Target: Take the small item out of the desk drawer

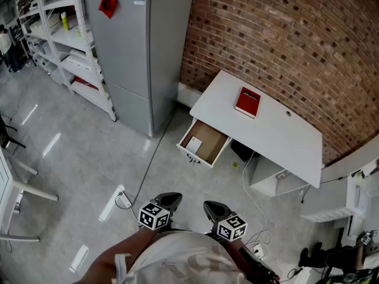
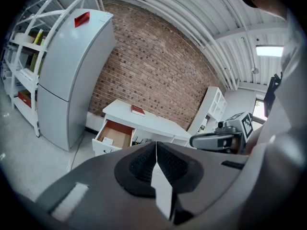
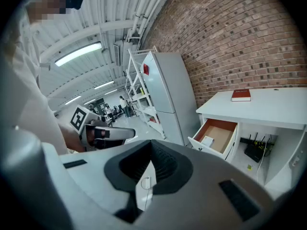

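Head view, left to right: a white shelving rack (image 1: 62,37) stands along the upper left. Just beside it is a tall grey refrigerator (image 1: 139,58) with a red tag (image 1: 108,3) near its top. On the grey floor (image 1: 65,152) in front lies a white power strip (image 1: 112,205), its cable running up towards the gap between refrigerator and desk. Right of the refrigerator, the drawer (image 1: 208,148) stands open at the left end of the white desk (image 1: 272,135), showing a brown bottom. The small item (image 1: 193,144), white and flat, lies inside the drawer at its front end, near the front panel. A red book (image 1: 247,102) lies on the desk top, and the desk backs onto a brick wall (image 1: 284,34).

At the bottom edge, close to the person's body and well apart from the desk, the left gripper (image 1: 170,197) and right gripper (image 1: 213,206) are held side by side above the floor. Both point towards the drawer. Left gripper view shows its jaws pressed together with nothing between them. Right gripper view shows that gripper's jaws likewise meeting and empty, with the open drawer and the item off to the right.
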A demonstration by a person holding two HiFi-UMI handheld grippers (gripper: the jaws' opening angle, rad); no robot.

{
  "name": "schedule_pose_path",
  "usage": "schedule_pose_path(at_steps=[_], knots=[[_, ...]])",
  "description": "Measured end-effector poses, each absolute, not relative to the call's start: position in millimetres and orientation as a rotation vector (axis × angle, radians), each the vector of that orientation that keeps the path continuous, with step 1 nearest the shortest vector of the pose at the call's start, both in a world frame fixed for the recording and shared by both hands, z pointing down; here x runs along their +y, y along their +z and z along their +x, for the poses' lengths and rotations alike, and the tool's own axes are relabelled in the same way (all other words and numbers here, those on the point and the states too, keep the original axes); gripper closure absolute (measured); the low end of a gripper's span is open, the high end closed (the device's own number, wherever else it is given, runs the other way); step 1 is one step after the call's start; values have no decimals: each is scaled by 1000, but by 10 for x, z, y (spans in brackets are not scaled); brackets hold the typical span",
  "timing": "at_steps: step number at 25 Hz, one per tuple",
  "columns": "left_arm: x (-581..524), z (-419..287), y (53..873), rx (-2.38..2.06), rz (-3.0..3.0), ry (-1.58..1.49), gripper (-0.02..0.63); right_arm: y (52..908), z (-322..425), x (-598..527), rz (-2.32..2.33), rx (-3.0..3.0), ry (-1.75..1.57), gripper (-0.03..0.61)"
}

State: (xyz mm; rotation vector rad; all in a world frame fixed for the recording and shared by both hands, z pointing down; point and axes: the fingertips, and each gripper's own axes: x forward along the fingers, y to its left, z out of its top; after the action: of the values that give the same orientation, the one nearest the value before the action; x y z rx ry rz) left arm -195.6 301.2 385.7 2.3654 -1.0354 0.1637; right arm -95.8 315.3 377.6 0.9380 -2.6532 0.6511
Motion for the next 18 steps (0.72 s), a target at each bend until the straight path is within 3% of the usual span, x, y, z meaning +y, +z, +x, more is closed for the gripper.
schedule_pose_path(at_steps=[9, 18], knots=[[2982, -1536, 3816, -1030, 2403, 218, 604, 3722, -536, 3066, 974, -2667, 621, 574], [2948, -1722, 3858, -1075, 2397, 233, 604, 3718, -659, 2964, 973, -2704, 621, 575]])
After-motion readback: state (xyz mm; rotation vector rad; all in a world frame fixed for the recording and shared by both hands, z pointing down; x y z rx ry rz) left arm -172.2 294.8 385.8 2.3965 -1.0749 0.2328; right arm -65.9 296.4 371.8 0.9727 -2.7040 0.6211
